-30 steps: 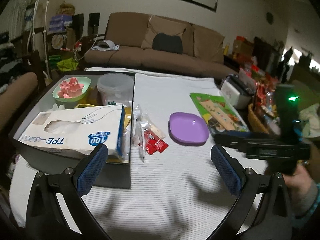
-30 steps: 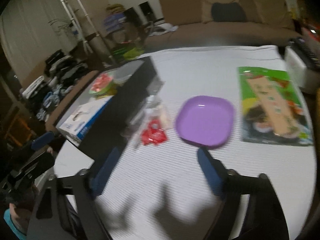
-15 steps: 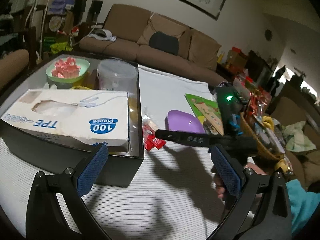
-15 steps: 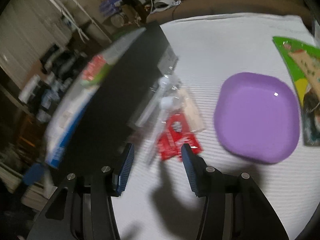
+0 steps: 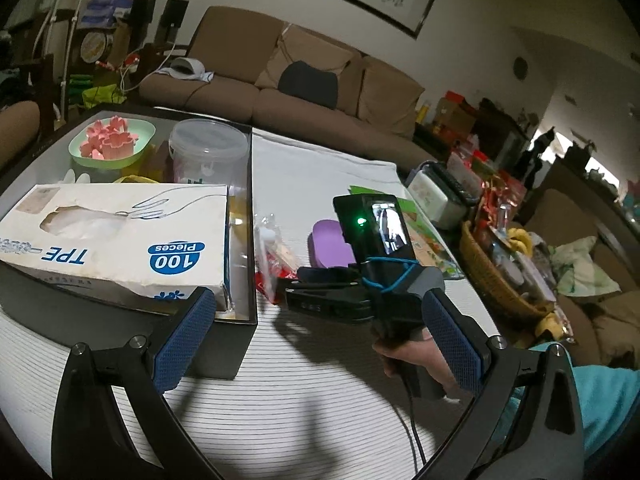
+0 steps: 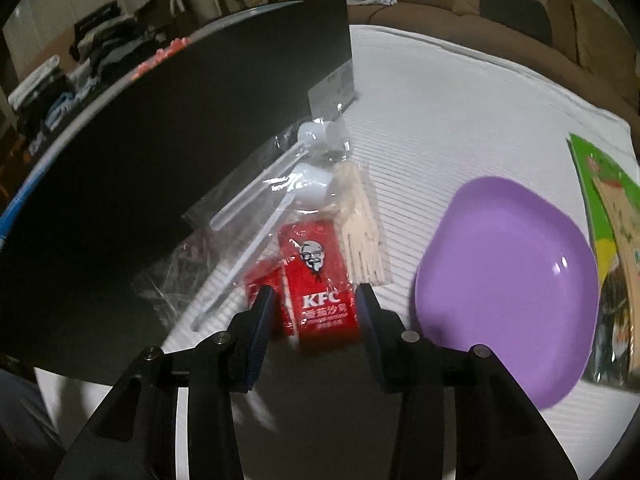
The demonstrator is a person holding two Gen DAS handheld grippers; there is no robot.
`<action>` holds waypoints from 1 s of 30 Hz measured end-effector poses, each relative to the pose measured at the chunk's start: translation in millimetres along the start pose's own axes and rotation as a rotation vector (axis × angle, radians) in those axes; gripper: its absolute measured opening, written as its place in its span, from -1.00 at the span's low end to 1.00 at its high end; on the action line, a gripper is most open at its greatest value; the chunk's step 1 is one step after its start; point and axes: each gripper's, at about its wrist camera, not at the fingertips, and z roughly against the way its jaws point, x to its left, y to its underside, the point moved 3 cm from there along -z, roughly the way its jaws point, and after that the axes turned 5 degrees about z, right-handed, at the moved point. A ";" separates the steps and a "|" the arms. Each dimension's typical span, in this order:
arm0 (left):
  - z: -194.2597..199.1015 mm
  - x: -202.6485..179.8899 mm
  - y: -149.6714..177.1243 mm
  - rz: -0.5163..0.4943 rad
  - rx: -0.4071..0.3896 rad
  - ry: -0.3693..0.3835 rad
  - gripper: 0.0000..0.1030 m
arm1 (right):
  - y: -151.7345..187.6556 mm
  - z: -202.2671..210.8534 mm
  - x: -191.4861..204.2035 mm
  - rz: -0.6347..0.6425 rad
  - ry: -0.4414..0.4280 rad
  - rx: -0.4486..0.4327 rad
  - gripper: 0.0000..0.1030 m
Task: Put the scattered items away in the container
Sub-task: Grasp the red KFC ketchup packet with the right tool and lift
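Observation:
Red KFC sauce packets (image 6: 316, 276) lie on the white cloth beside a clear bag of plastic spoons (image 6: 296, 176) and wooden forks (image 6: 360, 232), right against the black container's wall (image 6: 160, 160). My right gripper (image 6: 315, 304) points down over them. Its jaws are closing, with the front packet between the fingertips and no firm pinch visible. In the left wrist view the right gripper (image 5: 292, 284) reaches to the packets (image 5: 272, 276). The left gripper (image 5: 316, 308) hovers open and holds nothing, near the container (image 5: 250, 240). A purple plate (image 6: 508, 272) and a green snack packet (image 6: 612, 216) lie to the right.
Inside the container are a glove box (image 5: 120, 240), a green bowl of pink pieces (image 5: 112, 140) and a clear tub (image 5: 208, 152). A wicker basket of snacks (image 5: 492, 272) and a white case (image 5: 440, 196) stand at the table's right edge. A sofa (image 5: 300, 92) stands behind.
The right gripper has dropped and moved in over the red packets while its jaws narrowed. The left gripper has sunk a little and come closer to the container.

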 end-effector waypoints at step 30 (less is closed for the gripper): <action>-29.4 -53.5 33.9 -0.106 0.119 0.140 1.00 | 109.4 109.5 -36.1 -0.078 -0.039 0.056 -0.78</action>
